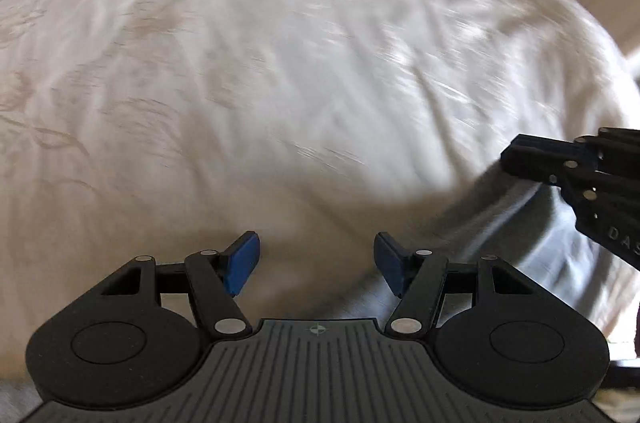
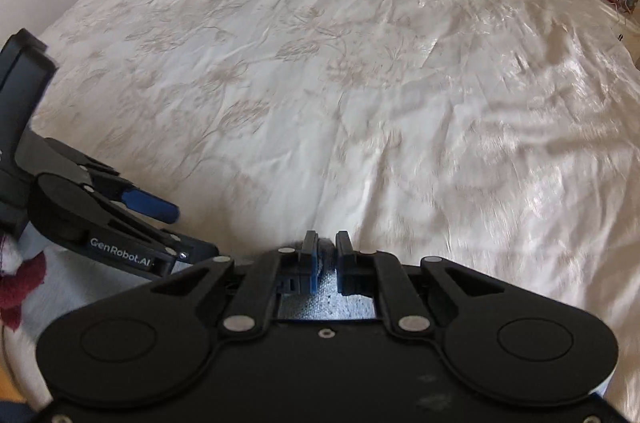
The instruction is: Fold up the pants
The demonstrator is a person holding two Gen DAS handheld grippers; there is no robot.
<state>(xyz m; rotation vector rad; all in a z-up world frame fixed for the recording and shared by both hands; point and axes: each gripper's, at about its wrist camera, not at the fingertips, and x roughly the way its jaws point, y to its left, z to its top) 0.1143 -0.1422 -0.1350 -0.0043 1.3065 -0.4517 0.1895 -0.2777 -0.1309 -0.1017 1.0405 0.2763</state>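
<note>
Step in hand, as I judge it: picking up the pants for the first fold. One side is gripped, the other is not.

Right tool (image 2: pixel 325 259): jaws nearly together, pinching a fold of grey-blue cloth. In the right wrist view the cloth fills the narrow gap between the blue pads and shows again in the window behind them. I read this cloth as the pants (image 1: pixel 532 247).

Left tool (image 1: pixel 316 263): jaws standing apart, about half way, nothing between them. Beneath the gap only the cream bedspread (image 1: pixel 240 63), with the grey cloth edge just below and to the right of the right-hand finger. The left wrist view is smeared with motion blur.

Location of the garment: at the near edge of the bed, low in both views. In the left wrist view it lies as a grey-blue sheet at lower right, running up to where the right tool meets it. How much hangs over the bed's edge cannot be told. A dark red and white cloth (image 2: pixel 24 283) shows at the far left of the right wrist view; what it is cannot be told.

Next move, judged: the left tool needs to reach the grey edge beside it, straddle a matching hem or waistband point, and close. Both tools should then lift together, keeping the cloth taut between them, and carry it out onto the bedspread to lay it flat.

Risk: pinching the bedspread along with the pants.
</note>
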